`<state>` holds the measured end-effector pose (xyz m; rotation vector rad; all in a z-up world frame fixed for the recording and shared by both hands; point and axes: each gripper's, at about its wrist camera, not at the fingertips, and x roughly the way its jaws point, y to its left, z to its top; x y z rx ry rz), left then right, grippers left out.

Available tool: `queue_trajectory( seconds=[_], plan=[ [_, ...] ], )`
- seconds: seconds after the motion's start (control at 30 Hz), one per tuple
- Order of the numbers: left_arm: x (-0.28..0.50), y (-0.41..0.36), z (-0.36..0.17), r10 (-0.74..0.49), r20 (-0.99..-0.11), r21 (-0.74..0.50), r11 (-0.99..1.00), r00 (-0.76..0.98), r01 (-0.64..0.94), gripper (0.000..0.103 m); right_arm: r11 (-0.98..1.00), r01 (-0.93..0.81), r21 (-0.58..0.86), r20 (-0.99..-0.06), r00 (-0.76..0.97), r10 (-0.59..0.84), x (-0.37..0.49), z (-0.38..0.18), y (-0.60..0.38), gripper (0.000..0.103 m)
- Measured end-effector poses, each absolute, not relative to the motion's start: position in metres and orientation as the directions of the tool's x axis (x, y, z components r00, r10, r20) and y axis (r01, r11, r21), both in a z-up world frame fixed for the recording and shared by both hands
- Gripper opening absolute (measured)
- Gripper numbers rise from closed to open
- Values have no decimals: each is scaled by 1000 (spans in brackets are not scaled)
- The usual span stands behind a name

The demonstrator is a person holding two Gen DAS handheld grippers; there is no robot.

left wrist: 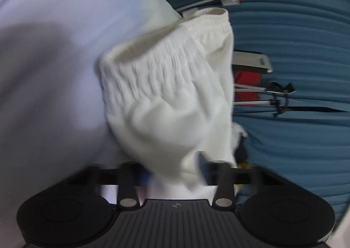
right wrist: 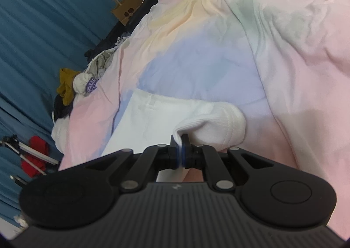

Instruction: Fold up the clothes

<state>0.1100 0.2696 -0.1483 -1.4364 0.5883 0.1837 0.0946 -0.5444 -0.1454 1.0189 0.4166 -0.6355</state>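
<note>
A white garment (left wrist: 166, 86) with a gathered elastic band fills the middle of the blurred left wrist view, bunched over the pale sheet (left wrist: 54, 73). Its lower part drops between the fingers of my left gripper (left wrist: 172, 167). They stand apart, with a blue pad showing on either side of the cloth, and the tips are mostly hidden. In the right wrist view the white garment (right wrist: 186, 116) lies on the pastel bedsheet (right wrist: 218, 51). My right gripper (right wrist: 180, 142) is shut on a raised fold of it.
A blue curtain (right wrist: 43, 18) hangs beyond the bed edge. Along that edge lie a pile of clothes (right wrist: 72, 86) and a brown paper bag (right wrist: 126, 9). A tripod (left wrist: 262, 95) and a red cloth (left wrist: 247, 86) stand by the curtain.
</note>
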Motion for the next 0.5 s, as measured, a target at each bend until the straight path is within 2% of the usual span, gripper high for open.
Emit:
queue_trajectory(
  seconds=[0.03, 0.07, 0.2, 0.33, 0.5],
  plan=[
    [111, 273, -144, -214, -507, -861, 179, 835, -477, 9, 374, 666, 645, -599, 745, -294, 96, -146, -544, 6],
    [111, 277, -139, -201, -529, -845, 210, 824, -491, 9, 377, 669, 640, -602, 742, -296, 97, -147, -544, 6],
    [98, 292, -99, -100, -491, -847, 285, 865, -448, 5, 398, 685, 610, -615, 727, -307, 101, -148, -543, 6],
    [90, 305, -50, -97, -487, -816, 404, 868, -413, 4, 393, 681, 617, -608, 730, -311, 99, -146, -544, 6],
    [70, 305, -29, -119, -564, -739, 513, 817, -435, 4, 399, 689, 605, -555, 725, -409, 81, -124, -538, 6]
  ],
)
